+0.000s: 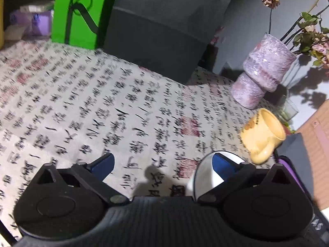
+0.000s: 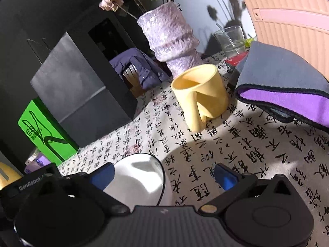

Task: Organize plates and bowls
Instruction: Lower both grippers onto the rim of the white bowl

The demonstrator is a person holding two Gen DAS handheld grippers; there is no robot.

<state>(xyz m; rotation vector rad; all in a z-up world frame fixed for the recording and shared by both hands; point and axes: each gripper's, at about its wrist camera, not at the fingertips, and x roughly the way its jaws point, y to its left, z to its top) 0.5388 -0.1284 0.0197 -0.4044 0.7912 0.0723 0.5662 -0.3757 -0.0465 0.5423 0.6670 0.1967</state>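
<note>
From my left wrist view, the left gripper [image 1: 162,164] is spread wide over the tablecloth [image 1: 82,103], holding nothing; a white bowl [image 1: 202,175] sits at 4 o'clock against the right fingertip. From my right wrist view, the right gripper [image 2: 164,175] is also spread, the bowl [image 2: 141,177] by its left finger at 8 o'clock, ungrasped. I judge sorting barely begun; no plates show

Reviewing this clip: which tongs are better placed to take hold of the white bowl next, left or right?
Hard to call, slightly the right. In the right wrist view the white bowl shows more fully beside the open right tongs. The open left tongs have it only at one finger's edge.
</note>
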